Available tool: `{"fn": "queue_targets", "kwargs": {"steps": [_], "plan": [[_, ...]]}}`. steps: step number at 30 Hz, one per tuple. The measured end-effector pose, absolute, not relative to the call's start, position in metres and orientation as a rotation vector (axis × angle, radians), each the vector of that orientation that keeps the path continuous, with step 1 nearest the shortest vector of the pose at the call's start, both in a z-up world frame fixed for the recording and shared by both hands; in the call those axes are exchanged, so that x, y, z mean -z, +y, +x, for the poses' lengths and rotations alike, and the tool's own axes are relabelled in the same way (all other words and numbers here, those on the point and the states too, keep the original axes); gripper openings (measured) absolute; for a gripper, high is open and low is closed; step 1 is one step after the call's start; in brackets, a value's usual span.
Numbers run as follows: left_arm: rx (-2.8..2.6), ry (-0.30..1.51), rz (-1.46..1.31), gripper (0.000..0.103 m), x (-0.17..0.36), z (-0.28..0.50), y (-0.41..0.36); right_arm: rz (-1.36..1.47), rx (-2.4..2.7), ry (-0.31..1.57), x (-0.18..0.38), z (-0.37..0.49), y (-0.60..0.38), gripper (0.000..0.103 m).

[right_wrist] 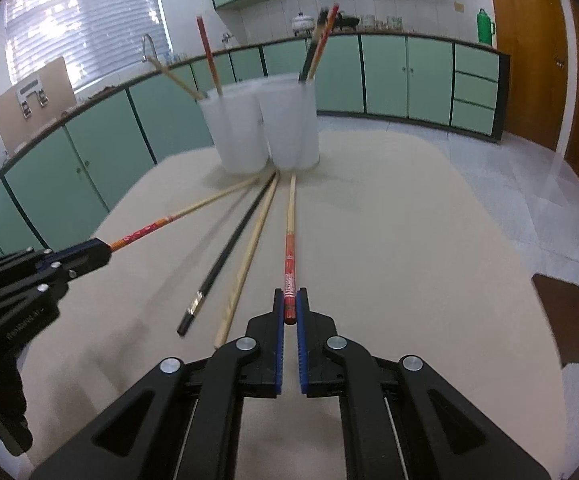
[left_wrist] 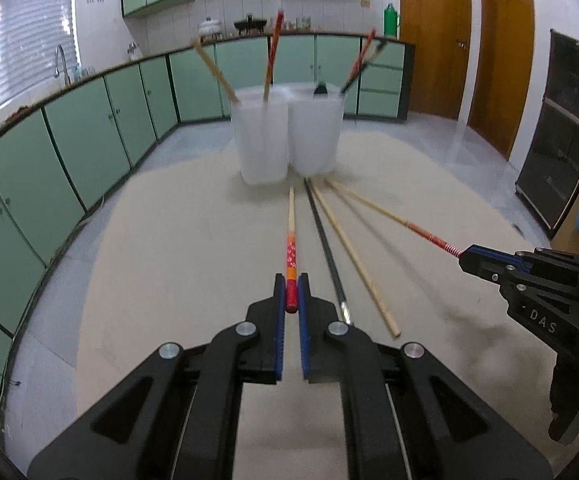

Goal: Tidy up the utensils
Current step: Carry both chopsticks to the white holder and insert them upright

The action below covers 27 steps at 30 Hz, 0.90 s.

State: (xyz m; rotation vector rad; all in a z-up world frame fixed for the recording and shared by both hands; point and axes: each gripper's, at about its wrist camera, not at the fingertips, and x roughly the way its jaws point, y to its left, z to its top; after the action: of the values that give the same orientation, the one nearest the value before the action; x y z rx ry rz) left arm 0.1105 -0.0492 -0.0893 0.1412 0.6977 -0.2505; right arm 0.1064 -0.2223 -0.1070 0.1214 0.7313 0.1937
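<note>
Both claws clamped, one chopstick each, at the near ends.

Left gripper (left_wrist: 291, 294): jaws pinched narrow on the red end of the orange-banded chopstick (left_wrist: 291, 236), which runs straight ahead of the claw toward two white cups (left_wrist: 263, 140) at the far side of the beige table (left_wrist: 169, 260). Right gripper (right_wrist: 290, 304): jaws likewise closed on the red-handled chopstick (right_wrist: 290, 240), also pointing ahead at the cups. Between the two claws, a black chopstick (right_wrist: 229, 252) and a plain wooden chopstick (right_wrist: 249, 256) lie loose on the table, side by side, tips toward the cups. Each cup holds two upright, tilted chopsticks; frames slightly blurred.
</note>
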Motion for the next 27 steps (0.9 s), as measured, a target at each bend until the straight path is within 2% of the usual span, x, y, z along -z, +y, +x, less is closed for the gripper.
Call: {"fn": "queue_targets", "kwargs": {"steps": [17,27], "plan": [[0.295,0.499,0.126,0.005,0.003,0.127,-0.046,0.074,-0.277,0.553,0.010,0.120,-0.233,0.006],[0.331,0.426,0.144,0.005,-0.027,0.145,-0.052,0.032,-0.339,0.538,-0.031,0.149,-0.238,0.006]]}}
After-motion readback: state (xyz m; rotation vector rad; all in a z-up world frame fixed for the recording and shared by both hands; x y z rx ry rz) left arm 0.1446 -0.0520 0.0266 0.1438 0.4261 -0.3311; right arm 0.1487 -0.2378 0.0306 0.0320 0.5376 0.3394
